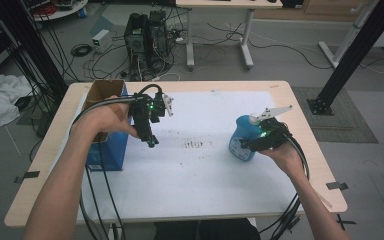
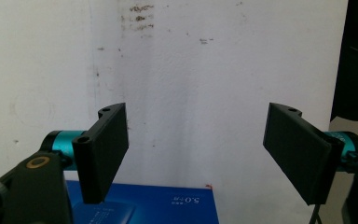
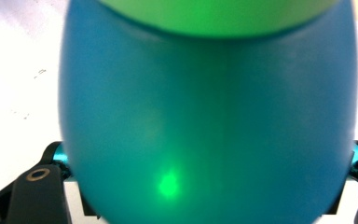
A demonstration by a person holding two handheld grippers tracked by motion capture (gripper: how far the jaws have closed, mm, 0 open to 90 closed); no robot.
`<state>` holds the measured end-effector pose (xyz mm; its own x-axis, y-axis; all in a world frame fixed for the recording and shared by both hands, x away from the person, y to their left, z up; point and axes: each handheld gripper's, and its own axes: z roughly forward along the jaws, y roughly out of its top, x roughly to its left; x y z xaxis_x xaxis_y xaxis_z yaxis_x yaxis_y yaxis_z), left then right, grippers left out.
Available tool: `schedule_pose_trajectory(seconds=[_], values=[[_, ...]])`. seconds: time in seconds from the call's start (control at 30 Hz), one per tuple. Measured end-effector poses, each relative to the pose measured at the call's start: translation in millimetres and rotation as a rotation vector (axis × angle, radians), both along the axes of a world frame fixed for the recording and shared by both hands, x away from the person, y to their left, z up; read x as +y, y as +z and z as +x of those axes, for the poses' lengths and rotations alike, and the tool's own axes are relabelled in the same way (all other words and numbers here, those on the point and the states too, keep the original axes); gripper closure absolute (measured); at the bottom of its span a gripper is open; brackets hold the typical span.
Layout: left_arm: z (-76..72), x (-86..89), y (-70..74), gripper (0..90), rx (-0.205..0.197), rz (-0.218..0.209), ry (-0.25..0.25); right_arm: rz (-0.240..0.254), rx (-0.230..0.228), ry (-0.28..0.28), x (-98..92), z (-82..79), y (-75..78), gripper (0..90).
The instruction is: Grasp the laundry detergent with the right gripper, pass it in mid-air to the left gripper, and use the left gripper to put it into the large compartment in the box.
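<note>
A blue spray bottle [image 1: 240,137] with a pale head stands on the white sheet [image 1: 205,175] at the right. My right gripper [image 1: 250,144] reaches in from the right at its lower body. In the right gripper view the blue bottle [image 3: 205,116] spans the whole gap between the jaws and hides the pads at its sides. My left gripper [image 1: 152,141] hangs over the left part of the sheet, pointing down. In its own view the left gripper [image 2: 196,126] stands open with nothing between the jaws, over white paper [image 2: 205,70].
A blue box [image 1: 111,150] with an open cardboard top stands at the table's left, close beside the left hand; its blue face [image 2: 144,205] lies under the left jaws. Dark smudges [image 1: 195,145] mark the sheet's middle. The wooden table edge [image 1: 320,165] runs just right of the bottle.
</note>
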<state>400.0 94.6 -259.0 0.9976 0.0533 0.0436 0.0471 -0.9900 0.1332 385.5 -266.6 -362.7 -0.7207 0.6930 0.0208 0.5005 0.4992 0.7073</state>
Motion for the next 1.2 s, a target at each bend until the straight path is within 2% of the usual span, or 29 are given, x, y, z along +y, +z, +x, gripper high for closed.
schedule_pose_trajectory(seconds=[0.07,0.1,0.53,0.57,0.9,1.2], values=[[0.0,0.2,0.0,22.4,-0.001,0.001,0.001,0.004,0.010,-0.007,0.1,0.0,-0.5,19.3],[0.0,0.3,0.3,22.4,0.000,0.004,0.002,0.007,0.005,-0.003,-0.4,0.3,-1.0,23.3],[0.7,0.0,-0.7,22.4,-0.001,0.000,0.003,0.032,0.004,-0.004,1.6,-1.4,-2.6,26.5],[0.8,0.4,-1.6,22.4,0.000,-0.012,0.004,0.034,0.006,-0.007,2.0,-1.7,-2.5,27.0],[0.7,1.1,-0.8,22.4,-0.003,-0.002,0.008,0.053,0.006,-0.006,1.5,-1.1,-3.5,29.4],[1.0,0.6,-1.6,22.4,-0.003,0.002,0.008,0.046,0.003,-0.008,2.0,-2.1,-4.2,32.8]])
